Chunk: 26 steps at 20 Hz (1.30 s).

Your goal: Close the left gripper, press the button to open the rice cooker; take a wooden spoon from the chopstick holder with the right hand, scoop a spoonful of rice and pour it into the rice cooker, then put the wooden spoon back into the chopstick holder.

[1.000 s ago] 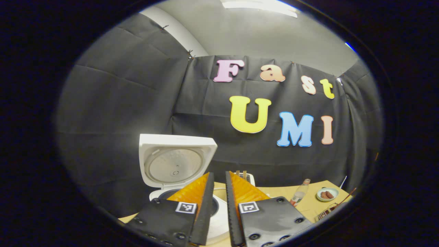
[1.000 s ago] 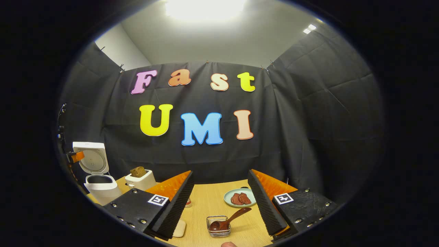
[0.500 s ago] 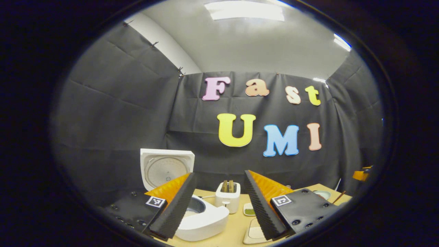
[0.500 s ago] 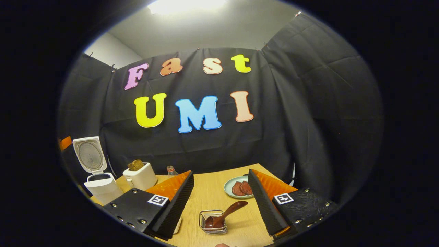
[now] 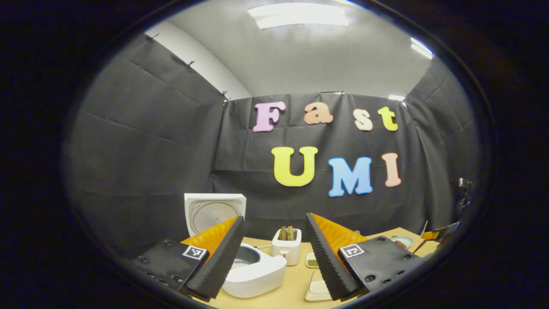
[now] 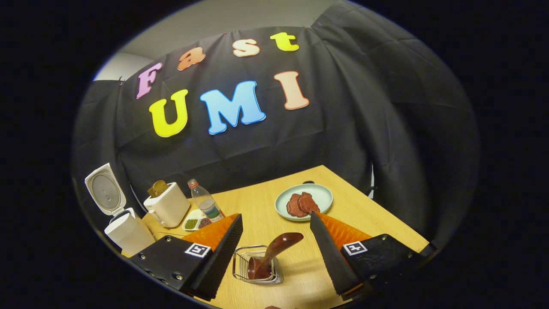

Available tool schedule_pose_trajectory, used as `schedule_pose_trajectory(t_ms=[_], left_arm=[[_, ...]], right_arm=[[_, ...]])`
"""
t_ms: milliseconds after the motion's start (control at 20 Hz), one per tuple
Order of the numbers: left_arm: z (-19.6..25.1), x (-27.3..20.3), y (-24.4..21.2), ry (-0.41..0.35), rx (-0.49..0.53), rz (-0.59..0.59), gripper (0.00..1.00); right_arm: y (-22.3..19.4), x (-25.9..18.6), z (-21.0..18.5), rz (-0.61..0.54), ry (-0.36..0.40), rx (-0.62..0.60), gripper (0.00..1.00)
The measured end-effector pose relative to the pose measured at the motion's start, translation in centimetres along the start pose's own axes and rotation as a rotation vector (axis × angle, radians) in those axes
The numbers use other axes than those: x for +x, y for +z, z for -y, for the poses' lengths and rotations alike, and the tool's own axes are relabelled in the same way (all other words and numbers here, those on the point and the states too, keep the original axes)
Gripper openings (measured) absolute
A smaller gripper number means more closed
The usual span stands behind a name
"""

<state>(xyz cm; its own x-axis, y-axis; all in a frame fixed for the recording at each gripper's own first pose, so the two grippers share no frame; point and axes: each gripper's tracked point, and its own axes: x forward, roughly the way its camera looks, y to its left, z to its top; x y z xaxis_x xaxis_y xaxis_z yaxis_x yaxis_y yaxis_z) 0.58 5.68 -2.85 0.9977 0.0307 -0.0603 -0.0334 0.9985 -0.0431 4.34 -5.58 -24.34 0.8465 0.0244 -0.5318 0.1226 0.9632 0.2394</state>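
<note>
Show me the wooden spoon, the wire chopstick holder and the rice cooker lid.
wooden spoon (image 6: 281, 243), right gripper view, on its handle.
wire chopstick holder (image 6: 241, 267), right gripper view, on its left wire wall.
rice cooker lid (image 6: 104, 193), right gripper view, on the raised lid's inner plate.

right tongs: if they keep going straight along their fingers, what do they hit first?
Most likely the dark wooden spoon leaning in the wire chopstick holder: its handle rises between the open right tongs. Depth is unclear; missing that, the light wooden table comes next.
</note>
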Motion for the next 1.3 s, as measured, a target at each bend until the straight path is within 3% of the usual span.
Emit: schedule_pose_trajectory(t_ms=[200, 300, 400, 500, 600, 700, 750, 850, 1300], left_arm=[[-0.1, -0.4, -0.3, 0.014, 0.023, -0.013, 0.99], [-0.3, -0.7, -0.6, 0.024, 0.021, -0.026, 0.96], [-0.4, -1.0, -0.7, 0.030, 0.016, -0.033, 0.99], [-0.6, -1.3, -0.8, 0.034, 0.024, -0.037, 0.99], [-0.6, -1.6, -0.4, 0.027, 0.028, -0.033, 0.99], [-0.8, -1.7, -0.1, 0.024, 0.033, -0.021, 0.97], [-0.8, -1.7, 0.0, 0.023, 0.035, -0.019, 0.97], [-1.1, -1.9, -0.1, 0.022, 0.029, -0.016, 0.97], [-3.4, -1.5, -0.8, 0.017, -0.031, -0.008, 0.97]], right_arm=[[-2.8, 1.6, -0.3, -0.078, 0.005, 0.027, 0.95], [-4.3, 2.3, -0.4, -0.118, 0.006, 0.051, 0.91], [-5.5, 2.7, -0.5, -0.162, 0.007, 0.082, 0.80], [-6.5, 3.1, -0.9, -0.191, 0.011, 0.107, 0.78], [-6.6, 3.3, -1.6, -0.207, 0.041, 0.123, 0.28], [-7.0, 3.2, -2.0, -0.227, 0.053, 0.118, 0.32], [-6.5, 2.6, -1.8, -0.208, 0.027, 0.120, 0.23], [-6.6, 3.0, -2.6, -0.219, 0.065, 0.134, 0.13], [1.8, -0.6, -7.2, -0.034, 0.101, 0.009, 0.12]])
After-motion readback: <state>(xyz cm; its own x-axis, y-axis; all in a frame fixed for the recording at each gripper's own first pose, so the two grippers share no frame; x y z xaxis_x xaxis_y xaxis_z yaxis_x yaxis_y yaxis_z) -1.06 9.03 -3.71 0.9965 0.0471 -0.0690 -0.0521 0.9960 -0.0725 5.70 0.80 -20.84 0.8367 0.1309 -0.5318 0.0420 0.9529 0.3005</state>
